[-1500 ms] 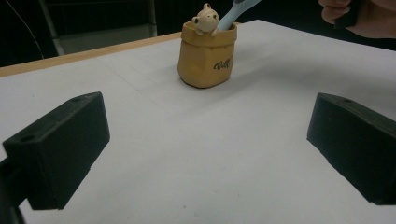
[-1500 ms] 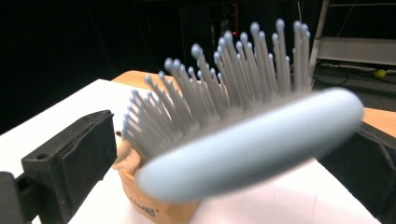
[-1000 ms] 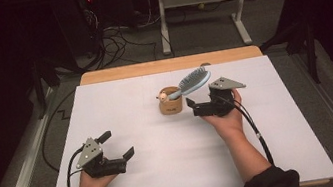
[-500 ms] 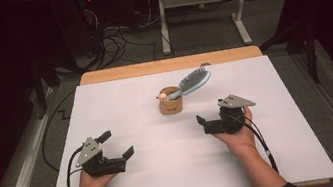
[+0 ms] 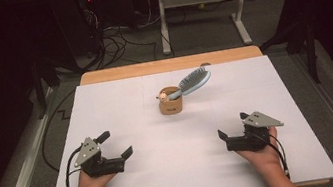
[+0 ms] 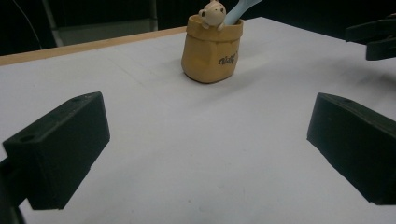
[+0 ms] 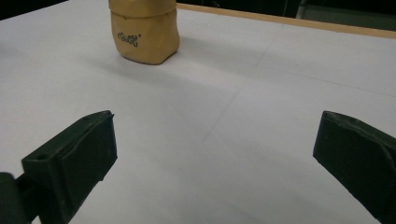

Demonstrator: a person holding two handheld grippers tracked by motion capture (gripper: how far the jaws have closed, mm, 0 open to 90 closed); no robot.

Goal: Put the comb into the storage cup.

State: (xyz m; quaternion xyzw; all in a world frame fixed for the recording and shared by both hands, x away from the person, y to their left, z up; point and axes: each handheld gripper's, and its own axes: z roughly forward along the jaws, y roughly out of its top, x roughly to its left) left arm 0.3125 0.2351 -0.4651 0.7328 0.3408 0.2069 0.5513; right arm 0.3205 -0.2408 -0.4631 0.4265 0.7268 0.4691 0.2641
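Desk (image 5: 120, 101) covered in white paper, wood edge at the far side. Tan sack-shaped pot (image 5: 171, 105) stands upright near the desk's centre, toward the far half, between the two hands and well ahead of both. Pot has soft, bulging sides, dark script lettering on the front, and a small cream animal figure (image 5: 161, 95) perched on its rim. Light blue hairbrush (image 5: 188, 83) sits handle-down in the pot, bristle head leaning out up and to the right, dark bristles on the upper face.

Left tongs (image 5: 115, 145) at near left of desk, held in the left hand (image 5: 90, 180), jaws wide apart, nothing between them. Left gripper view: pot straight ahead beyond the gap, white desk between the jaws.

Right tongs (image 5: 232, 125) at near right, held in the right hand (image 5: 264, 153), jaws also spread, empty. Right gripper view: pot at upper left, lettering visible, top cut off by the frame.

Both tongs low over the desk, well apart from the pot and from each other.
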